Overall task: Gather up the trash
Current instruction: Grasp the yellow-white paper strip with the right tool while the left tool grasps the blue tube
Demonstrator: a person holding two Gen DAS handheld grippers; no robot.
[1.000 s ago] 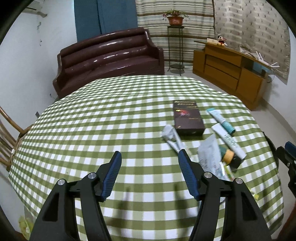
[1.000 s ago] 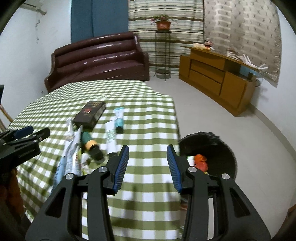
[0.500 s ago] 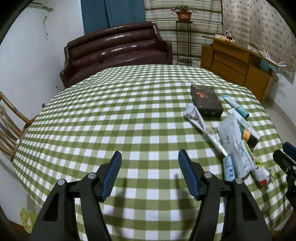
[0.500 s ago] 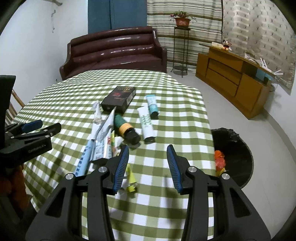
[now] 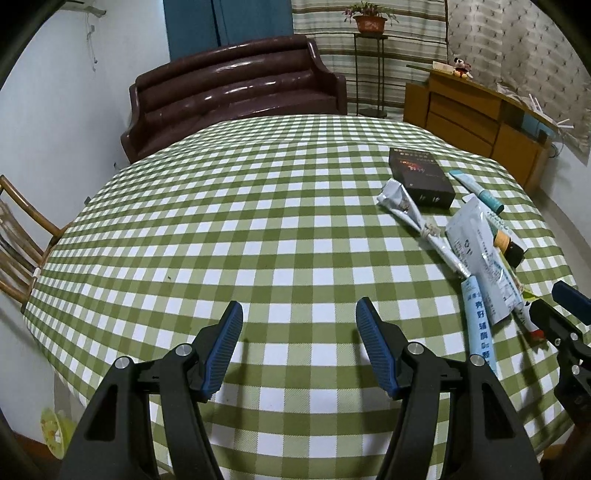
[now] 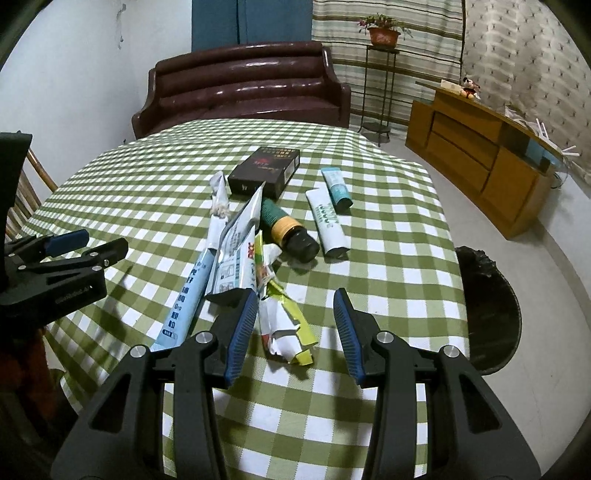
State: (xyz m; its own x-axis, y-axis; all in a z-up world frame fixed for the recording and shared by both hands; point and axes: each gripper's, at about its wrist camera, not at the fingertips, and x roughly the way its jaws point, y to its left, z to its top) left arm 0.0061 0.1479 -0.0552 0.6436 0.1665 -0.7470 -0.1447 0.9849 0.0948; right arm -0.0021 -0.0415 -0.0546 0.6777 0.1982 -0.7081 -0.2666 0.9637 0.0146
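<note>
The right gripper (image 6: 295, 332) has its two blue-padded fingers (image 6: 242, 334) apart and holds nothing. Between them, on the green checked tablecloth (image 6: 388, 266), lies a crumpled yellow and white wrapper (image 6: 284, 325); whether the left finger touches it I cannot tell. Just beyond lies the heap of trash: a white printed pouch (image 6: 236, 247), a long light blue packet (image 6: 188, 295) that goes under the left finger, and a twisted white wrapper (image 6: 218, 199). A dark bottle with an orange band (image 6: 288, 230) lies on its side beside the pouch. To the right of it are a white tube (image 6: 327, 221) and a teal tube (image 6: 336, 186), near each other. A black box (image 6: 264, 170) lies flat behind the heap. On the floor to the right of the table stands a dark trash bin (image 6: 487, 310), partly hidden by the table edge.

The left gripper (image 5: 299, 350) is also spread and empty, above bare cloth, well apart from the trash at its right. Behind the table are a dark brown sofa (image 5: 236, 99), a wooden cabinet (image 5: 472, 118) and a potted plant (image 5: 369, 20) on a stand.
</note>
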